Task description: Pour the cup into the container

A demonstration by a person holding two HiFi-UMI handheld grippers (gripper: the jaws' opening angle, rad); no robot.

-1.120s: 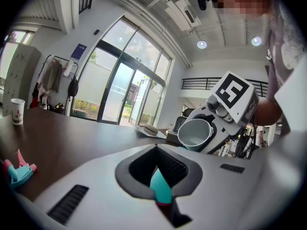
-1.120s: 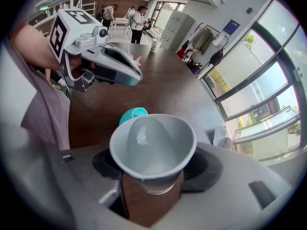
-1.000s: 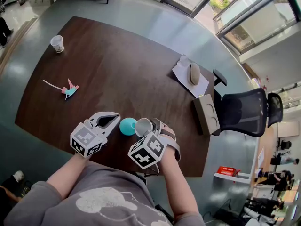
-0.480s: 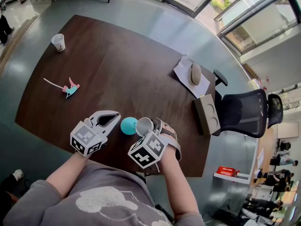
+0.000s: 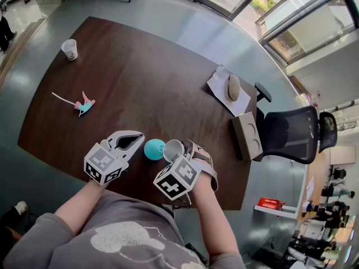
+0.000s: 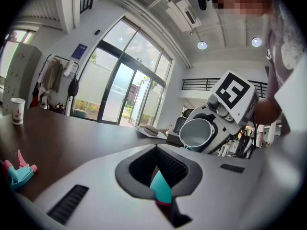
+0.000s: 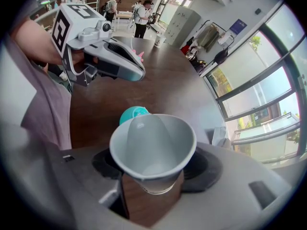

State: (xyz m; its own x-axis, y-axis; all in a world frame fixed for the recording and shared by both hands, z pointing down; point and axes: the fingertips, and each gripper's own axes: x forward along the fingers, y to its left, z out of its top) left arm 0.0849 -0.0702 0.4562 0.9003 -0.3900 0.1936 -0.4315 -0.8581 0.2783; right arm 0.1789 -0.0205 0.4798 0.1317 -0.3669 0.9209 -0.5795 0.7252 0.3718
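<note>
Barely anything's moved in a sec: right claw [image 7: 152, 188] grips our tipped cup [image 7: 153, 147] just beside the teal container [image 5: 153, 149], left claw [image 6: 157, 152] narrow; we fear a spill on the table [image 5: 140, 77] if aim drifts.

**Surface findings**

- Table [image 5: 146, 77]: dark brown wood-look top, smooth, with a low sheen that catches window light.
- Cup [image 7: 152, 150]: grey, smooth and matt, thin-walled; plastic or coated paper cannot be told.
- Container [image 5: 153, 149]: teal, smooth, faintly glossy, plastic in look.
- Left gripper [image 5: 138, 138] and right gripper [image 5: 179, 151]: pale grey moulded plastic shells with a matt finish.
- Pads [image 6: 172, 164]: dark and finely ribbed.
- Marker cubes [image 5: 102, 166]: flat black-and-white print.
- Paper cup [image 5: 70, 49]: white paper with a small print.
- Sheet [image 5: 220, 87]: matt white paper.
- Chair [image 5: 291, 133]: black mesh back.
- Sleeve [image 5: 33, 240]: grey knit cloth.
- Floor [image 5: 185, 21]: grey, polished and reflective.
</note>
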